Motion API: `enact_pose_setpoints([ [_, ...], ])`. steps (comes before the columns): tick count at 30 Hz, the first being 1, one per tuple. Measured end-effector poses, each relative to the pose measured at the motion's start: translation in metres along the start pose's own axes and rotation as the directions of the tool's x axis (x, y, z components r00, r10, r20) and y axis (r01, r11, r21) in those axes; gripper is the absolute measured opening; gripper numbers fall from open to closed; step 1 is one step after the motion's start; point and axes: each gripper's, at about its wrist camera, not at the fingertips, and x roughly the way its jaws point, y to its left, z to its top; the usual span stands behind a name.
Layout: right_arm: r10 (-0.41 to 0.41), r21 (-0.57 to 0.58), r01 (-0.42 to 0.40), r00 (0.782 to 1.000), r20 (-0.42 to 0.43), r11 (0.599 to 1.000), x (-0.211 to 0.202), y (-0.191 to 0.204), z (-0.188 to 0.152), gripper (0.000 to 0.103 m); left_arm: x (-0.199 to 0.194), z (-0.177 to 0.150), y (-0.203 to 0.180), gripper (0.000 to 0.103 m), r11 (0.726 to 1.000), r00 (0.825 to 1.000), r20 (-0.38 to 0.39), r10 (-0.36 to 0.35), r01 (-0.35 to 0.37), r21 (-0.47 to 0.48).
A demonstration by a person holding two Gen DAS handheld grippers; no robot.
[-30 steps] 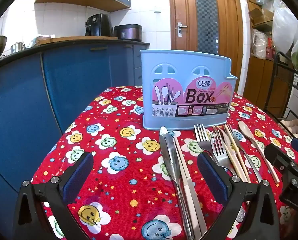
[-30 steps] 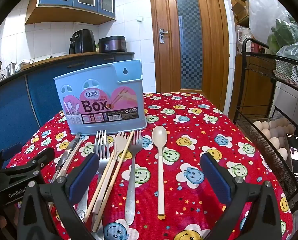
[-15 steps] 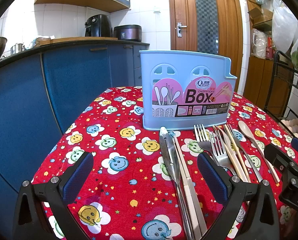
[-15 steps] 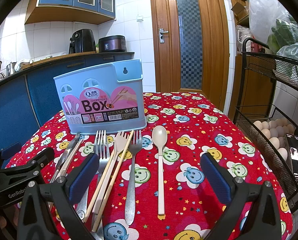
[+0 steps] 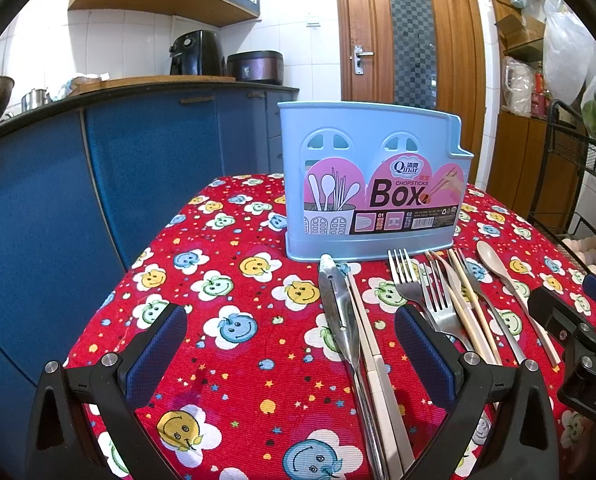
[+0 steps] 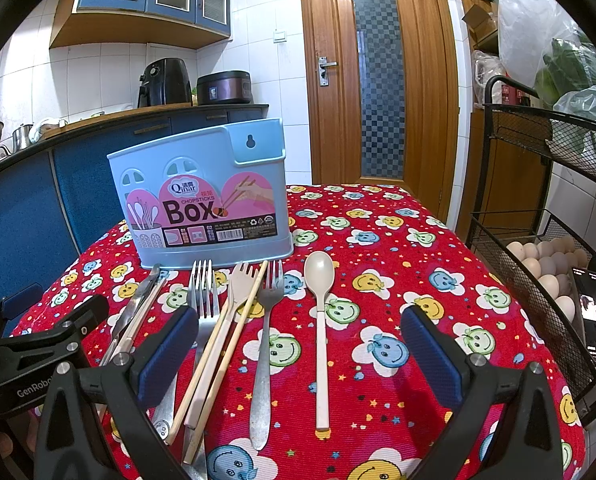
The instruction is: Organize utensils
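Observation:
A light blue chopsticks box [image 5: 371, 184] [image 6: 210, 196] stands upright at the back of the table. In front of it lies a row of utensils: metal tongs [image 5: 339, 312] [image 6: 138, 300], metal forks [image 5: 403, 280] [image 6: 268, 336], a beige plastic fork [image 6: 240, 280], chopsticks [image 6: 238, 328] and a beige spoon [image 6: 319, 320] [image 5: 497, 264]. My left gripper [image 5: 290, 352] hovers open over the tongs. My right gripper [image 6: 299, 344] hangs open above the forks and spoon. Neither holds anything.
The table wears a red cloth [image 6: 397, 280] with smiley flowers. Blue cabinets [image 5: 98, 184] stand to the left. A black wire rack with eggs [image 6: 545, 256] and a phone [image 6: 595, 312] sits at the right edge. A wooden door [image 6: 377, 80] is behind.

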Motion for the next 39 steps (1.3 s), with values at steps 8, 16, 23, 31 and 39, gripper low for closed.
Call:
enact_pose_setpoints([
  [8, 0.000, 0.000, 0.000, 1.000, 0.000, 1.000, -0.0001, 0.0001, 0.0000, 0.103, -0.0021, -0.0009, -0.0013, 0.103, 1.000, 1.000, 0.001, 0.001, -0.001, 0.002],
  [16, -0.001, 0.000, 0.001, 1.000, 0.000, 1.000, 0.0000, 0.0003, 0.0002, 0.103, -0.0020, -0.0001, -0.0016, 0.103, 1.000, 1.000, 0.002, 0.001, -0.001, 0.001],
  [23, 0.000, 0.000, 0.000, 1.000, 0.000, 1.000, -0.0001, 0.0002, 0.0003, 0.103, -0.0022, -0.0002, -0.0017, 0.103, 1.000, 1.000, 0.002, 0.002, -0.002, 0.001],
  [31, 0.000, 0.000, 0.000, 1.000, -0.001, 1.000, 0.0001, 0.0002, 0.0003, 0.103, -0.0023, -0.0003, -0.0019, 0.103, 1.000, 1.000, 0.003, 0.002, -0.002, 0.002],
  [39, -0.001, -0.001, 0.001, 1.000, 0.000, 1.000, 0.0001, 0.0002, 0.0003, 0.103, -0.0024, -0.0004, -0.0020, 0.103, 1.000, 1.000, 0.004, 0.002, -0.002, 0.003],
])
